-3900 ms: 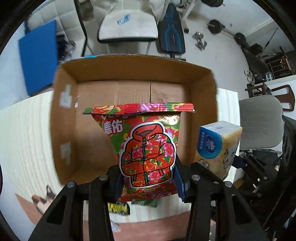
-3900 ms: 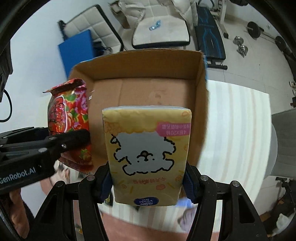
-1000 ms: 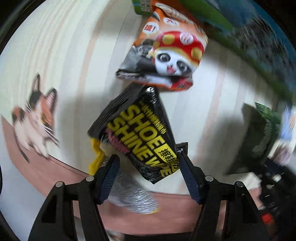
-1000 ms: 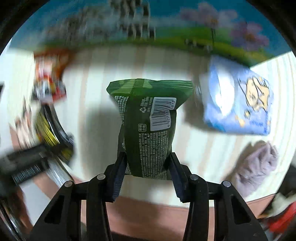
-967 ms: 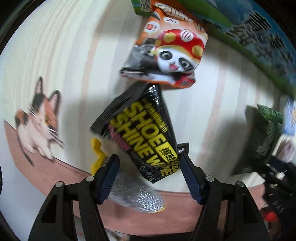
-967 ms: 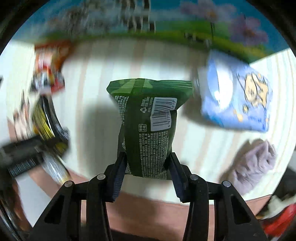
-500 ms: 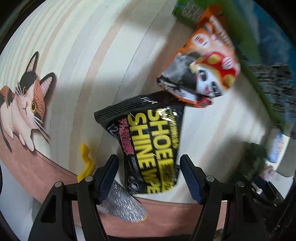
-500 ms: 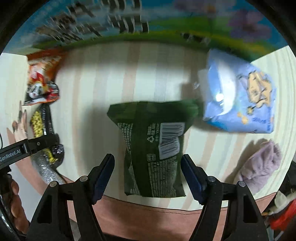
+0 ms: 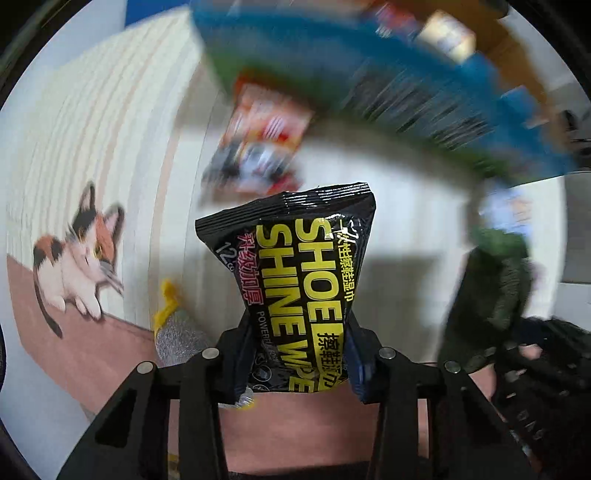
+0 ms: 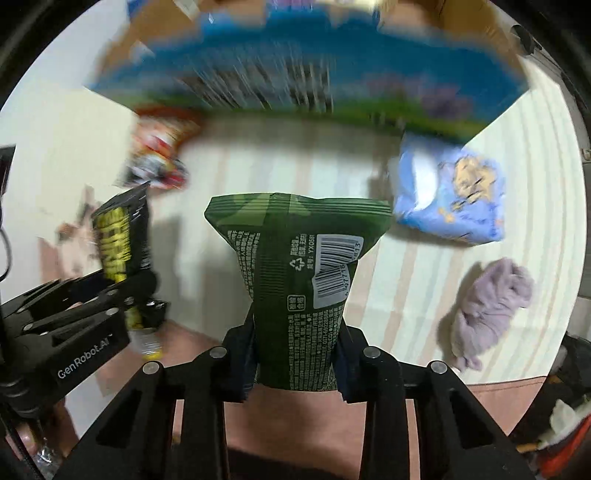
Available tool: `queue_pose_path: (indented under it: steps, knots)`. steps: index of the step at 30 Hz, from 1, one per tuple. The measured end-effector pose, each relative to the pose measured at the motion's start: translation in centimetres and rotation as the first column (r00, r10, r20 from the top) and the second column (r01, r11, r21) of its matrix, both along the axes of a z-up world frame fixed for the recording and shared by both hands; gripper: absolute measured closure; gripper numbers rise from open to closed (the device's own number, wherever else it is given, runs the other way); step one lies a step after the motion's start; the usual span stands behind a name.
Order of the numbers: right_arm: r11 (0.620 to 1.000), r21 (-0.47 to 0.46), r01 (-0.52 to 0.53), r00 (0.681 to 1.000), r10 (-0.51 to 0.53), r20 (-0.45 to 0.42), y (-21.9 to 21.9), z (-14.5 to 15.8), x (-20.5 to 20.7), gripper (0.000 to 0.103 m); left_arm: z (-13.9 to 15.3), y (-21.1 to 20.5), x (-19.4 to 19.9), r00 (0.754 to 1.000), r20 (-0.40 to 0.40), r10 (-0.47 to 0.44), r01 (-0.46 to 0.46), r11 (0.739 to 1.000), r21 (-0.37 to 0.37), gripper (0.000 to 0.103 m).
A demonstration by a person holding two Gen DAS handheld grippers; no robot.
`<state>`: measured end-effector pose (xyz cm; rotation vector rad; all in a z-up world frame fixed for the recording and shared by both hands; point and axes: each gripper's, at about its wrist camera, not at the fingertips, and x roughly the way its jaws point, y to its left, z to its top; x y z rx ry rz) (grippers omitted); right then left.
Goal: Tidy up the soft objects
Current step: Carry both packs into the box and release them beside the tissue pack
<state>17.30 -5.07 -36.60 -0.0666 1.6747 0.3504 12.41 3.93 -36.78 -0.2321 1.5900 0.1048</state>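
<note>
My left gripper [image 9: 297, 360] is shut on a black shoe shine wipe pack [image 9: 301, 280] with yellow letters and holds it upright above the table. My right gripper [image 10: 295, 360] is shut on a dark green wipe pack [image 10: 299, 273], barcode side toward the camera, also lifted off the table. In the right wrist view the left gripper [image 10: 85, 317] with the black pack [image 10: 120, 243] is at the left. In the left wrist view the green pack [image 9: 491, 291] is at the right, blurred.
An orange and red snack bag [image 9: 260, 151] lies on the striped tablecloth [image 9: 110, 155] behind the black pack. A light blue tissue pack [image 10: 452, 192] and a lilac cloth [image 10: 487, 306] lie at the right. A silver and yellow item [image 9: 173, 328] lies near the table's front edge. A cardboard box [image 10: 465, 14] is at the back, blurred.
Both grippers were open around their packs half a second ago. Both have closed and lifted the packs, and the views have tilted up toward the box.
</note>
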Motion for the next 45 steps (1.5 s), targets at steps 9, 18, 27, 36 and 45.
queue_pose_path:
  steps: [9,18,27,36,45]
  knots:
    - [0.986,0.131,0.107,0.976,-0.129,0.176,-3.1,13.1,7.1,0.068,12.6,0.3,8.4,0.973,0.201,-0.115,0.117,0.993,0.003,0.064]
    - [0.969,-0.001,0.248,0.951,-0.243,0.193,-5.2,10.5,21.5,0.068,7.4,2.6,19.4,0.988,0.072,-0.136,0.13,0.988,0.089,0.064]
    - [0.947,-0.151,0.284,0.952,-0.26,0.161,-4.6,4.8,29.2,0.068,1.9,3.1,26.8,0.987,-0.052,-0.151,0.157,0.98,0.123,0.063]
    - [0.932,-0.259,0.253,0.964,-0.22,0.147,-4.2,1.6,31.0,0.056,-0.8,3.7,30.0,0.985,-0.125,-0.121,0.127,0.991,0.038,0.059]
    - [0.941,-0.233,0.247,0.964,-0.215,0.156,-4.2,1.9,31.8,0.01,-0.1,3.5,30.2,0.984,-0.083,-0.158,0.161,0.986,0.037,0.01]
